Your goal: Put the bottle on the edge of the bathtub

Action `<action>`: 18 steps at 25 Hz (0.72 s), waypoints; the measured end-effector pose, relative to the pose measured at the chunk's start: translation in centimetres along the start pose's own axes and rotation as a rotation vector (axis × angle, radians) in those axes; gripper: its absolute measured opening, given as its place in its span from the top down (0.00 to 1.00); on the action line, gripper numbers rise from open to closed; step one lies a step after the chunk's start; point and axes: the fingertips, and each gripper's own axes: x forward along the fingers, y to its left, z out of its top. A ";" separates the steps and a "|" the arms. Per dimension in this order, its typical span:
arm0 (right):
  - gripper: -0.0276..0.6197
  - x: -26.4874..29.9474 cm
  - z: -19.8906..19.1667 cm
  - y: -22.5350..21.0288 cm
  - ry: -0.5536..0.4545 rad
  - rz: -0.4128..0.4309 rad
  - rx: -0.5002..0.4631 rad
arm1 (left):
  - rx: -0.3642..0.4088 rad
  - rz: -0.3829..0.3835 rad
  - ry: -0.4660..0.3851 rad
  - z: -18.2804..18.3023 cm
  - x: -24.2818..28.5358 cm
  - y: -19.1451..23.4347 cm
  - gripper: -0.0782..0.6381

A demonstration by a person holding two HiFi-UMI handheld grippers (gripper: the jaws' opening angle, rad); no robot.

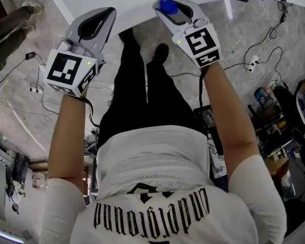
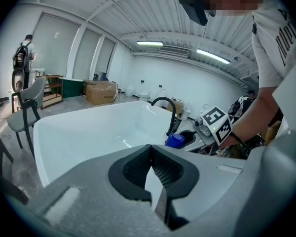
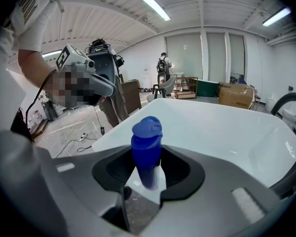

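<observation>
Bottle (image 3: 146, 142), blue, capped, clamped upright in right gripper (image 3: 147, 174) at bathtub (image 3: 227, 127) edge; left gripper (image 2: 151, 151) jaws together

Your head view looks steeply down; both gripper views sit close behind their jaws, sharing the bathtub (image 2: 79, 132).

blue bottle (image 3: 146, 144) clamped between jaws, white bathtub (image 3: 227, 127) beyond
</observation>
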 end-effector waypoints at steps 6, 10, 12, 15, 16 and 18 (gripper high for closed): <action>0.72 1.0 -2.3 -0.1 0.064 0.002 -0.023 | -0.015 -0.006 0.012 -0.8 0.2 0.0 0.88; 0.72 1.3 -2.7 0.0 0.076 0.000 -0.026 | -0.019 -0.005 0.015 -1.0 0.0 0.2 0.88; 0.72 1.3 -2.6 0.1 0.072 -0.001 -0.024 | -0.019 -0.005 0.016 -1.0 0.0 0.2 0.88; 0.71 1.5 -2.5 0.5 0.074 0.008 -0.026 | -0.021 -0.006 0.015 -1.0 0.0 0.1 0.88; 0.70 1.6 -2.5 0.6 0.075 0.011 -0.027 | -0.021 -0.007 0.015 -1.0 0.0 0.0 0.88; 0.69 1.7 -2.5 0.7 0.076 0.014 -0.026 | -0.020 -0.008 0.015 -1.0 0.1 -0.2 0.88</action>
